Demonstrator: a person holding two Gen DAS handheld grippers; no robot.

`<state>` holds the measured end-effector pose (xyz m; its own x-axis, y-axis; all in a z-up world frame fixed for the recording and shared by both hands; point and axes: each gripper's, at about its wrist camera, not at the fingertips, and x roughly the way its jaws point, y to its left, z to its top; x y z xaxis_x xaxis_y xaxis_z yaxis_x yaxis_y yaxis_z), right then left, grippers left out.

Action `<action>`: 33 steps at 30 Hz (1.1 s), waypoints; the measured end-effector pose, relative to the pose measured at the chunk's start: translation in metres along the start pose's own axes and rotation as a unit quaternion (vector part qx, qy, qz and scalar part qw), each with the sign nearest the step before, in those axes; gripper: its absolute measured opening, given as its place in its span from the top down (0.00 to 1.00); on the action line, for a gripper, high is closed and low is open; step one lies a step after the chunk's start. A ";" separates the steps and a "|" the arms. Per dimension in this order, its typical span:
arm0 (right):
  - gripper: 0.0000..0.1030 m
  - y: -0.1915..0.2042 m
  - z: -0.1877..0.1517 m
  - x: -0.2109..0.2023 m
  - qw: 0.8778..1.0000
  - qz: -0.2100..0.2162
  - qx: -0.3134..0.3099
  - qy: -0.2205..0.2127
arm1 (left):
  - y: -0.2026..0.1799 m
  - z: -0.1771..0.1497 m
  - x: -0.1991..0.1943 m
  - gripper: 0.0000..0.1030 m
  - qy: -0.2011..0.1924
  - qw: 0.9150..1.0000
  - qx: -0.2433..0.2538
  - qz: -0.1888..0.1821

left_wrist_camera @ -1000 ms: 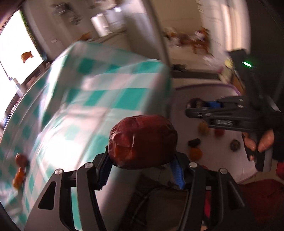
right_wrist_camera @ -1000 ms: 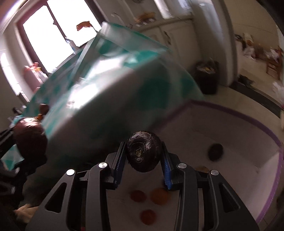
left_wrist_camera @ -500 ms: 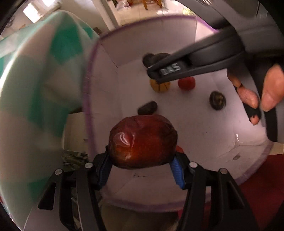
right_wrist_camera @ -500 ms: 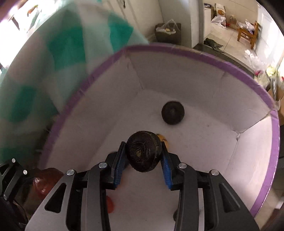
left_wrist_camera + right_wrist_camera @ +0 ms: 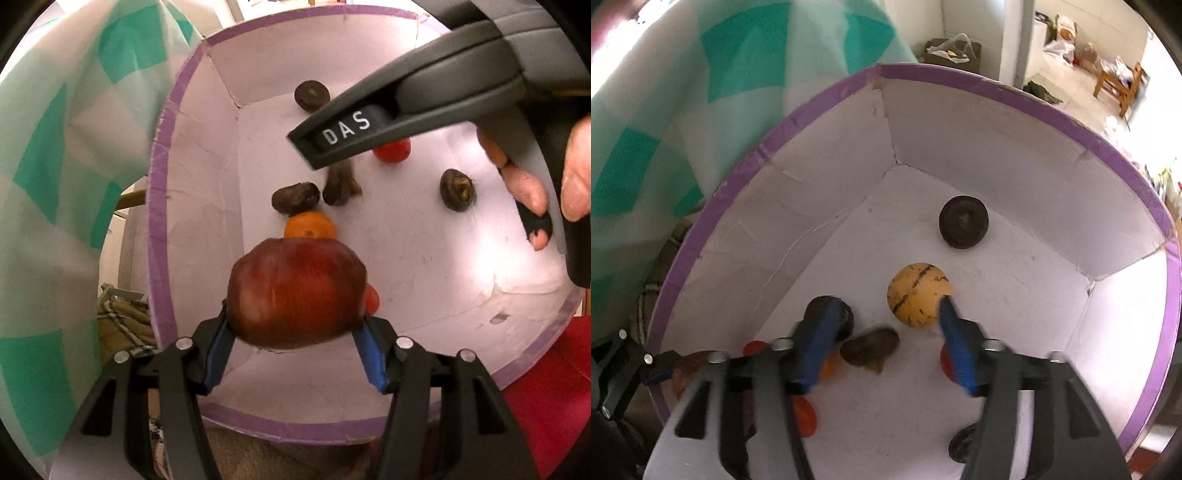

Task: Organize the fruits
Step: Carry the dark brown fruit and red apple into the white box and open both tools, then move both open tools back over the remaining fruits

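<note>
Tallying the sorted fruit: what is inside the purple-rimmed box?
Inside the box: yellow striped fruit, dark round fruits, red ones. The tools hide others.

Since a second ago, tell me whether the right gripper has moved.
Yes. The right gripper moved from beside the checked cloth to over the purple-rimmed box, and now stands open, its dark fruit gone.

A green-and-white checked cloth (image 5: 701,110) drapes over the furniture at left, brightly lit from the upper left. Beyond it, pale tiled floor (image 5: 1067,85) and white walls. A wooden chair (image 5: 1119,85) stands at far right, with bags and clutter (image 5: 1067,44) near it. A dark bin with a white bag (image 5: 951,50) sits against the wall. Red fabric (image 5: 546,387) lies low at right.
</note>
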<state>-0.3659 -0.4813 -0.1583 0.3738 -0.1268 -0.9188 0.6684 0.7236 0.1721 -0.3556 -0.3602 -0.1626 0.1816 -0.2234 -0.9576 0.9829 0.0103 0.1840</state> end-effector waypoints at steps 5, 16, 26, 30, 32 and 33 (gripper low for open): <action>0.33 -0.012 0.008 -0.004 0.999 0.008 0.028 -0.015 | 0.003 -0.003 -0.026 0.24 -0.058 0.998 0.001 0.031; 0.30 -0.039 0.030 -0.038 0.991 0.041 0.106 -0.067 | 0.044 -0.026 -0.128 0.14 -0.260 0.945 -0.096 0.172; 0.21 0.072 0.044 -0.098 0.978 0.104 -0.055 -0.174 | 0.185 -0.151 -0.228 0.02 -0.345 0.844 -0.333 0.241; 0.16 0.131 0.039 -0.128 0.957 0.121 -0.132 -0.228 | 0.241 -0.223 -0.241 0.02 -0.327 0.800 -0.426 0.270; 0.15 0.154 0.039 -0.138 0.948 0.130 -0.152 -0.246 | 0.279 -0.266 -0.244 0.02 -0.311 0.765 -0.488 0.283; 0.15 0.167 0.041 -0.144 0.944 0.136 -0.163 -0.251 | 0.292 -0.283 -0.247 0.02 -0.303 0.752 -0.508 0.291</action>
<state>-0.2816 -0.3698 0.0168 0.8157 -0.1515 -0.5583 0.3002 0.9358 0.1847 -0.1050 -0.0262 0.0652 0.8453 -0.2929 -0.4468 0.3144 0.9489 -0.0271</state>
